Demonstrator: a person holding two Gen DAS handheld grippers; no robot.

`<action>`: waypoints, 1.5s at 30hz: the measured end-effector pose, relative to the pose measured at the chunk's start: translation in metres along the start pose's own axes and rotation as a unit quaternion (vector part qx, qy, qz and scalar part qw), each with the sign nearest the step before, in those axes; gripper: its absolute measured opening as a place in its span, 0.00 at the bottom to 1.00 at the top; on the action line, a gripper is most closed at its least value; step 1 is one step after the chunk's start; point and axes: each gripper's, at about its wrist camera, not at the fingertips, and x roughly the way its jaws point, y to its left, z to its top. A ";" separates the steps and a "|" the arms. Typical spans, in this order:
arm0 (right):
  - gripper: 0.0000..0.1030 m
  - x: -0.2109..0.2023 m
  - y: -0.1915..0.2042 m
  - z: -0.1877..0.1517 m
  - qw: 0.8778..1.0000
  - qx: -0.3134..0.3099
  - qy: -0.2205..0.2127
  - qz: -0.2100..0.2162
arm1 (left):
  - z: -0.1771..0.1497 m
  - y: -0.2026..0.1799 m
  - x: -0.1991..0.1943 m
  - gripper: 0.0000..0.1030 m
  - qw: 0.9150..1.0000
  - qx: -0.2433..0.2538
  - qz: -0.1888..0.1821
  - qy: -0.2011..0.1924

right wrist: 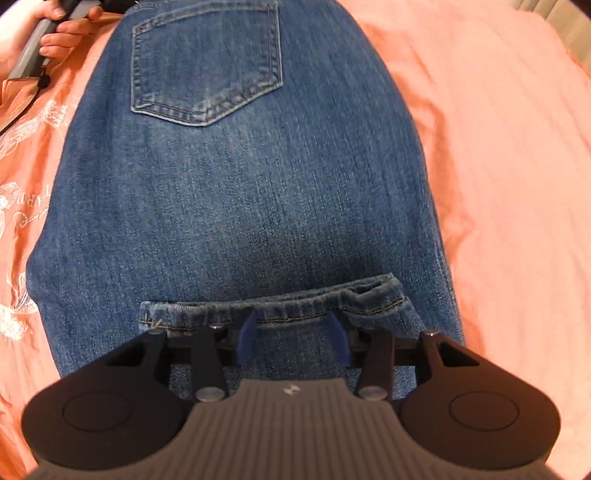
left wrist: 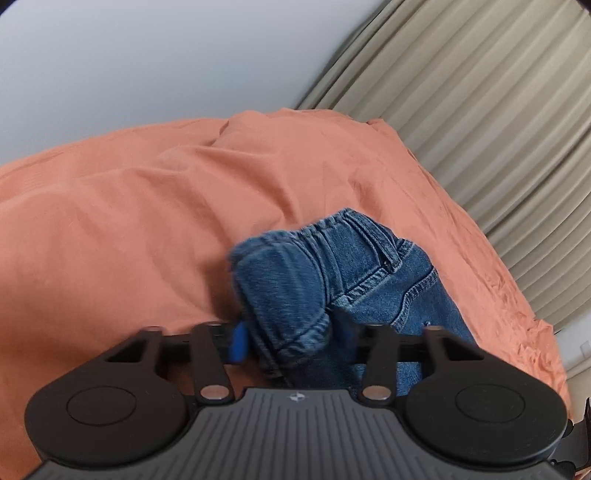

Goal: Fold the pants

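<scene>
In the left wrist view we see the left gripper [left wrist: 291, 343] low over a bed covered with an orange sheet [left wrist: 129, 229]. A bunched fold of the blue denim pants [left wrist: 325, 280] rises between its blue pads [left wrist: 239, 341]; the left pad shows just beside the cloth, the right one is hidden behind the denim, so we cannot tell whether the jaws are pressing on the fabric. The waistband with its belt loop lies at the far end of the bundle. Beyond the bed stand a pale wall [left wrist: 129, 66] and pleated beige curtains [left wrist: 480, 110] on the right.

In the right wrist view we look steeply down on the pants [right wrist: 240, 206], spread flat on the orange sheet [right wrist: 498, 166]. A back pocket [right wrist: 205, 70] lies at the far end. The stitched hem [right wrist: 280, 306] of a leg lies across the denim, just past the right gripper [right wrist: 293, 338]. Its jaws stand apart, the blue pads [right wrist: 246, 341] clear of each other with only flat denim seen between them, nothing pinched. At far left a hand [right wrist: 59, 33] grips a grey handle.
</scene>
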 end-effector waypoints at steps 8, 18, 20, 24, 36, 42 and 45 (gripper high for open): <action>0.40 0.002 -0.002 -0.006 0.999 0.030 -0.006 -0.011 | 0.019 -0.030 -0.034 0.18 0.999 0.018 -0.023 -0.014; 0.43 -0.043 0.035 -0.028 0.994 0.039 -0.069 -0.076 | 0.040 -0.153 -0.106 0.17 0.989 0.130 -0.047 -0.056; 0.47 -0.063 0.039 -0.044 0.992 0.056 -0.089 -0.073 | 0.034 -0.190 -0.120 0.17 0.982 0.171 -0.050 -0.069; 0.47 -0.096 0.041 -0.089 0.988 0.087 -0.100 -0.084 | 0.012 -0.268 -0.146 0.17 0.964 0.242 -0.053 -0.092; 0.47 -0.173 0.048 -0.231 0.951 0.238 -0.162 -0.116 | -0.159 -0.467 -0.115 0.16 0.874 0.477 -0.037 -0.086; 0.47 -0.179 0.057 -0.289 0.940 0.280 -0.156 -0.118 | -0.276 -0.486 -0.056 0.16 0.836 0.543 -0.065 0.034; 0.46 -0.173 0.064 -0.306 0.939 0.291 -0.145 -0.110 | -0.332 -0.481 -0.034 0.16 0.803 0.585 -0.064 0.088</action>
